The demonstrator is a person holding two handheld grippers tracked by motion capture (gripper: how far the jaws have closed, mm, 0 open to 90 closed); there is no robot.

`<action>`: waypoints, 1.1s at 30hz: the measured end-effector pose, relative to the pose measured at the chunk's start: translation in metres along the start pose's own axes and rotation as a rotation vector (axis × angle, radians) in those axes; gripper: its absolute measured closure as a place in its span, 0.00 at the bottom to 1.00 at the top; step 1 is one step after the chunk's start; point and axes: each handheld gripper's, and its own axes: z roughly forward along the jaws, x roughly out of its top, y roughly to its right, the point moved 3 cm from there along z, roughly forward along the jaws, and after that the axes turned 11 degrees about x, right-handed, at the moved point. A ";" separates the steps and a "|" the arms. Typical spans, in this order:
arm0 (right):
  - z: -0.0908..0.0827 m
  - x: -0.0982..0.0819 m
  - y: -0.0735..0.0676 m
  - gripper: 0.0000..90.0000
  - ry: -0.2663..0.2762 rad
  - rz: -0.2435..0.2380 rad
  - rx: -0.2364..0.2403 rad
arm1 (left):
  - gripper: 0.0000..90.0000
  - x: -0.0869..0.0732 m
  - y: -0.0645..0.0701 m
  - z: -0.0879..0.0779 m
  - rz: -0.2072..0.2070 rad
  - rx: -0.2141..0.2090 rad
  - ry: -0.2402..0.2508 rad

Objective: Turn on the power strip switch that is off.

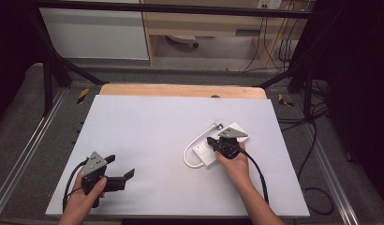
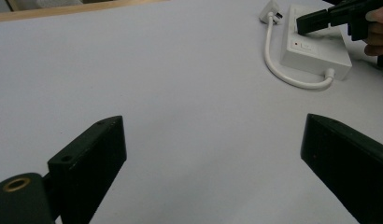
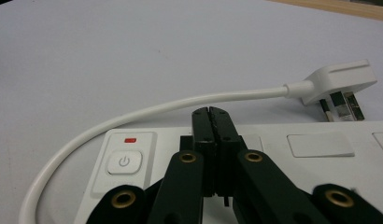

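While the left gripper [image 1: 119,167] sits near the front left corner of the white table [image 1: 152,136] with its jaws spread wide and nothing between them, the right gripper [image 1: 212,142] is over at the white power strip [image 1: 210,154], right of centre. Its jaws are pressed tight together, with nothing visibly pinched in them. In the right gripper view the closed tips hover over or rest on the strip's top face, just beside the power button [image 3: 124,162] with the little red indicator [image 3: 130,139] above it; contact can't be confirmed. The strip's short white cord [image 3: 133,114] loops out from the button end and curls back to a white plug [image 3: 339,83] lying on the table beside the strip, prongs showing. No containers anywhere, really. The person's right hand [image 1: 234,161] wraps the gripper's handle.
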 end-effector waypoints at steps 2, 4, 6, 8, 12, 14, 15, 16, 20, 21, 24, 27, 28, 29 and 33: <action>0.000 0.000 0.000 1.00 0.000 -0.001 0.000 | 0.08 0.000 0.000 0.000 -0.001 0.000 0.000; 0.000 0.000 0.000 1.00 -0.001 -0.002 0.000 | 0.08 0.000 0.000 0.000 -0.001 0.000 0.001; 0.000 0.000 0.000 1.00 -0.001 -0.005 0.000 | 0.08 0.000 0.000 0.000 -0.001 -0.001 0.000; 0.000 0.000 0.000 1.00 -0.001 -0.007 0.000 | 0.08 0.000 0.000 0.000 0.001 0.000 0.000; 0.000 0.000 0.000 1.00 -0.003 -0.004 0.000 | 0.08 0.000 0.000 0.000 0.000 0.000 0.000; 0.000 0.000 0.000 1.00 -0.003 -0.005 0.001 | 0.08 0.000 0.000 0.000 0.000 0.000 0.000; 0.000 0.000 0.000 1.00 -0.003 -0.004 0.003 | 0.08 0.000 0.000 0.000 0.000 0.000 0.001; 0.000 0.001 0.000 1.00 -0.004 -0.004 0.003 | 0.08 0.000 0.000 0.000 0.000 0.001 0.001; 0.000 0.001 0.001 1.00 -0.005 -0.005 0.005 | 0.08 0.000 -0.001 0.000 -0.003 0.003 0.001; 0.000 0.001 0.001 1.00 -0.004 -0.004 0.005 | 0.08 0.000 -0.001 0.000 -0.003 0.003 0.001; 0.000 0.002 0.001 1.00 -0.007 -0.004 0.004 | 0.08 0.000 -0.001 0.000 -0.001 0.002 0.001; 0.001 0.002 0.002 1.00 -0.007 0.000 0.003 | 0.08 0.000 -0.001 0.000 -0.002 0.002 0.001; 0.001 0.002 0.002 1.00 -0.008 -0.002 0.003 | 0.08 0.000 -0.001 0.000 -0.003 0.003 0.001; 0.001 0.002 0.002 1.00 -0.009 -0.002 0.002 | 0.08 0.000 -0.001 0.000 -0.004 0.003 0.001; 0.001 0.002 0.003 1.00 -0.009 -0.002 0.003 | 0.08 0.000 -0.001 0.000 -0.004 0.005 0.001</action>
